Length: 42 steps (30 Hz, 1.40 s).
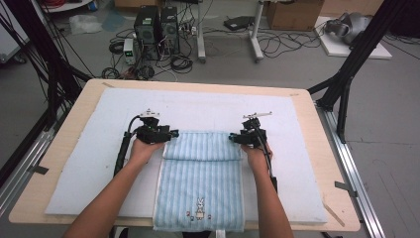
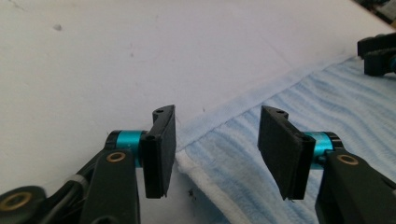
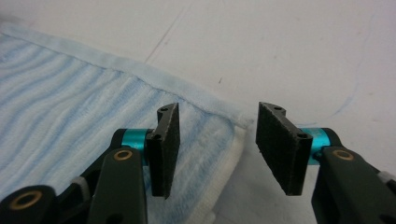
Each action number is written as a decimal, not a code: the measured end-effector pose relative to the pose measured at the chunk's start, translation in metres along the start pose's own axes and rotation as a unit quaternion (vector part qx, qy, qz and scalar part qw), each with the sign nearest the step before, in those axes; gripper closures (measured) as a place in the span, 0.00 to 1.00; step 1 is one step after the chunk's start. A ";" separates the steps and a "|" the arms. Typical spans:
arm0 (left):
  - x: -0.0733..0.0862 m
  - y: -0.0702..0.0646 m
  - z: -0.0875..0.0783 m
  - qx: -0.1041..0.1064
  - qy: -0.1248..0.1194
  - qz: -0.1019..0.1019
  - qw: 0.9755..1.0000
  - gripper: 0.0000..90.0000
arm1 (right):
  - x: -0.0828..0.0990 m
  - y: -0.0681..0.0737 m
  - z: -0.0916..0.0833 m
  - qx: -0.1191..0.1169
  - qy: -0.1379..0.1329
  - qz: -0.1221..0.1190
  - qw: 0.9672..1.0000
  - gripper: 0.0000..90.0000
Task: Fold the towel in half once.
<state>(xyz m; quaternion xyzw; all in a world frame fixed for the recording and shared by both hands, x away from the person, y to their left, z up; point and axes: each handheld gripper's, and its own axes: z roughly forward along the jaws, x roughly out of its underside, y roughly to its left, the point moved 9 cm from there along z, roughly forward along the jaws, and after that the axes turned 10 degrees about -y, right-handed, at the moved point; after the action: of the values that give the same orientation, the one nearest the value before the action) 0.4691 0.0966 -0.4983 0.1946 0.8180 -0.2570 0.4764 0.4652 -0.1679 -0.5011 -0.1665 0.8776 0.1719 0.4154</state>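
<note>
A light blue striped towel lies on the white mat, its far end folded back toward me into a double layer. A small rabbit design marks its near end. My left gripper stands open at the fold's left corner, and in the left gripper view the towel's white-edged corner lies under the gap between the pads, untouched. At the right corner my right gripper is open too. In the right gripper view the towel corner lies below and between the pads, not pinched.
The mat covers most of a wooden table. The towel's near end hangs over the table's front edge. Beyond the table are black frame posts, computer towers and cables on the floor. The right gripper shows far off in the left gripper view.
</note>
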 end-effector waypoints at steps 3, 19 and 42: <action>0.004 -0.005 0.003 0.009 0.006 0.022 1.000 0.75 | 0.002 0.000 0.002 0.004 0.003 -0.017 1.000 0.73; -0.032 -0.023 -0.035 0.057 -0.083 0.031 0.994 0.99 | -0.017 0.025 -0.041 -0.043 -0.069 -0.069 0.994 0.93; 0.021 -0.064 -0.096 0.137 -0.059 0.020 0.989 0.99 | 0.035 0.048 -0.111 -0.085 -0.091 -0.076 0.989 0.93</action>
<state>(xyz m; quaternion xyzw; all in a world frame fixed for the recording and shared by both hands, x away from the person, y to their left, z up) 0.3584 0.1053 -0.4618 0.2590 0.7415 -0.3681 0.4976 0.3490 -0.1795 -0.4549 -0.2512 0.8033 0.2276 0.4897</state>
